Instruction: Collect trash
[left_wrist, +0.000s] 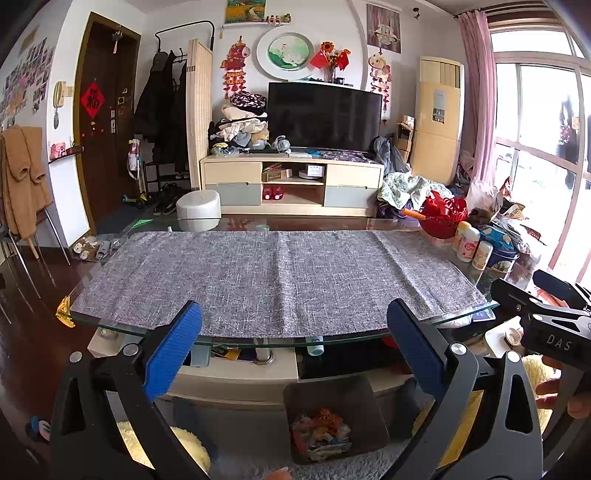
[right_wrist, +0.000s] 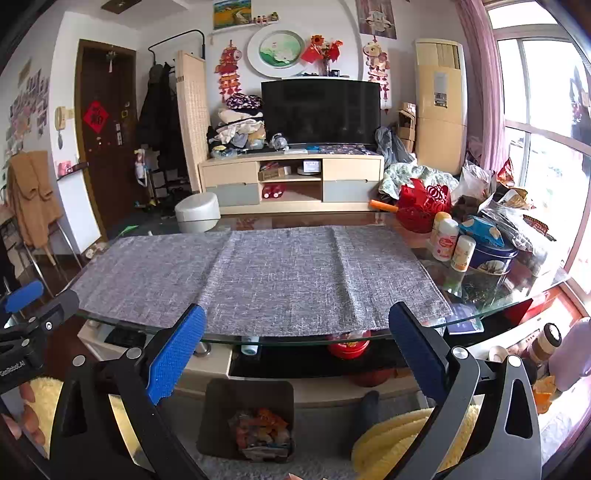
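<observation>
Both hand-held grippers wide and empty; trash looks already binned.
Near: left hand-held gripper (left_wrist: 293, 347) and right hand-held gripper (right_wrist: 295, 349) held before the table (left_wrist: 155, 332); trash (left_wrist: 319, 432) sits in the floor bin (left_wrist: 332, 397) below; grey mat (left_wrist: 277, 277) bare. Next, likely a check for leftovers.

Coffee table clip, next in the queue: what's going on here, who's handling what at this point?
A person holds both grippers above the near edge of the glass coffee table. The left gripper and right gripper are both open and hold nothing. The grey cloth on the table shows no trash. On the floor below stands a dark bin with crumpled wrappers inside. Bottles and snack bags crowd the table's right end.
</observation>
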